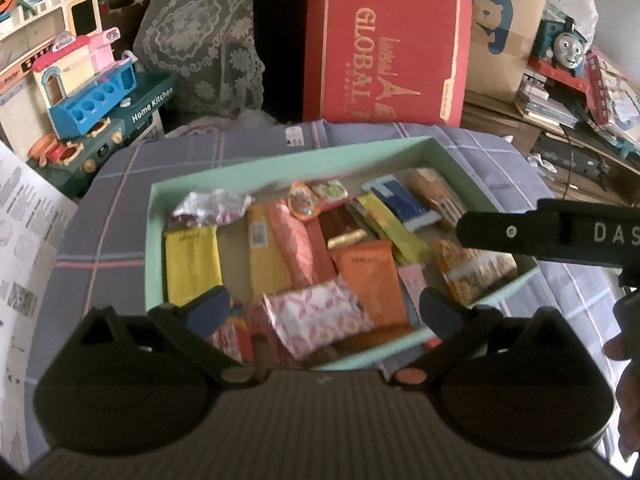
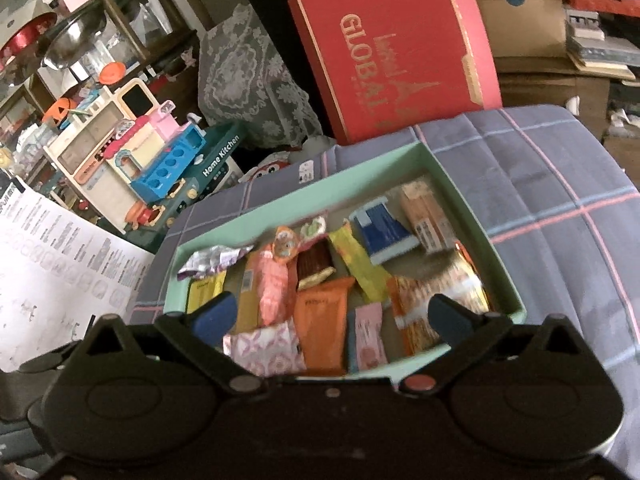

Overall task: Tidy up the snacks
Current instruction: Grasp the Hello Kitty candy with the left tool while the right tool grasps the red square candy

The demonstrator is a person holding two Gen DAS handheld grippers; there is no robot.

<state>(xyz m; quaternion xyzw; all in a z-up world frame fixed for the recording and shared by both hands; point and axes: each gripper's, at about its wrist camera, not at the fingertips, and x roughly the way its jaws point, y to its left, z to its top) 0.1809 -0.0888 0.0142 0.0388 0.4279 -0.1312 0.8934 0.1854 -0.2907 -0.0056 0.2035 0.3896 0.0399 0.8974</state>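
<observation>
Cluttered playroom, plaid cushion [image 1: 120,208] holding our mint box [image 1: 288,160] of snacks.
We hold the left gripper [image 1: 320,308] and right gripper [image 2: 332,314] wide and empty above the packets [image 1: 320,316], probably clear of them to survey the arrangement.

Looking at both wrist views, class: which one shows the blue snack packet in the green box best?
The right wrist view: the blue snack packet lies unobstructed, showing its whole face. In the left wrist view the blue snack packet is smaller, farther off, with its end near the other gripper's black arm.
</observation>
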